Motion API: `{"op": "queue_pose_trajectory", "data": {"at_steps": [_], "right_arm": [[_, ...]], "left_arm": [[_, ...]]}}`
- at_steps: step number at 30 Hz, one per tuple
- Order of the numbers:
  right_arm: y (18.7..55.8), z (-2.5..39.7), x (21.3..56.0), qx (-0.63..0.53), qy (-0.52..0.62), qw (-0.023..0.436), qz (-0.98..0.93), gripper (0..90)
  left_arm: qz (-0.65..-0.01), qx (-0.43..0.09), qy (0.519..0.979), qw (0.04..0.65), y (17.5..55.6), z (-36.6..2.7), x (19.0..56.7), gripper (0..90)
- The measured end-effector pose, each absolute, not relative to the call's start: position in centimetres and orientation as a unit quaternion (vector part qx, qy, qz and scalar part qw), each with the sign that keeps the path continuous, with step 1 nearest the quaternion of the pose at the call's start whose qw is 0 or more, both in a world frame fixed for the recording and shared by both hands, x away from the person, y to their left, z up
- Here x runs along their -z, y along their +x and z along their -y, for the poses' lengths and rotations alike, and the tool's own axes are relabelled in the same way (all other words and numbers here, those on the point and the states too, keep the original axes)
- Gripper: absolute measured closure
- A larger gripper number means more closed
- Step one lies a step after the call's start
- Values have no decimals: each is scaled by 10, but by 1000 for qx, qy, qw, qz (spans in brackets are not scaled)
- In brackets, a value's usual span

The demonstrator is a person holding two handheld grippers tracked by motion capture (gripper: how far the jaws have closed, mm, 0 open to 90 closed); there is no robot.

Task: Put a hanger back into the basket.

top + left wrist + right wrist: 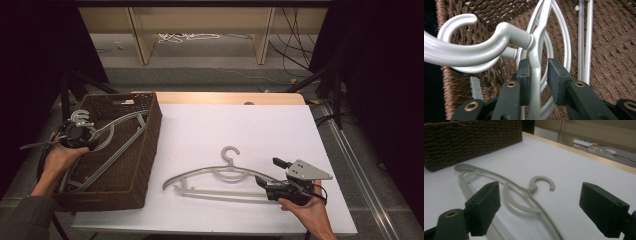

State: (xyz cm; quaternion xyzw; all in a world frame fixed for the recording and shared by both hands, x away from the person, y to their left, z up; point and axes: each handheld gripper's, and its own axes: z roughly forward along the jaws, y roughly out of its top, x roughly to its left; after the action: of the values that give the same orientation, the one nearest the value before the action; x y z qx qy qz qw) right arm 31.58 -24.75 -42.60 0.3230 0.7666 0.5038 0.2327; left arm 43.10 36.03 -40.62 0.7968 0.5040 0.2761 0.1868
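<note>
Hangers-into-basket job, roughly halfway by my judgement.

Left gripper [80, 134] at 9 o'clock over basket [150, 145]: jaws straddle neck of basket hanger [534, 57], one pad touching, other with small gap; not clamped tight. At least two hangers appear to lie in basket.

Table hanger [220, 177] lies flat on white table [240, 125], centre toward 5 o'clock, hook pointing to 12.

Right gripper [270, 187] at its right end, jaws wide open, holding nothing.

Left to do: grasp, carry to basket.
</note>
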Motion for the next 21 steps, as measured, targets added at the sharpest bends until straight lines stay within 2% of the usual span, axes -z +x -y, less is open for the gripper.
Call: {"op": "queue_pose_trajectory", "data": {"at_steps": [3, 10, 21], "right_arm": [[316, 248, 426, -503, 323, 233, -767, 179], [316, 248, 426, -503, 324, 233, -767, 179], [315, 248, 426, -502, 323, 234, -767, 179]], "left_arm": [[-523, -286, 781, 190, 429, -363, 402, 582], [-557, -310, 734, 233, 417, -360, 383, 429], [-518, -309, 724, 335, 386, -318, 364, 352]]}}
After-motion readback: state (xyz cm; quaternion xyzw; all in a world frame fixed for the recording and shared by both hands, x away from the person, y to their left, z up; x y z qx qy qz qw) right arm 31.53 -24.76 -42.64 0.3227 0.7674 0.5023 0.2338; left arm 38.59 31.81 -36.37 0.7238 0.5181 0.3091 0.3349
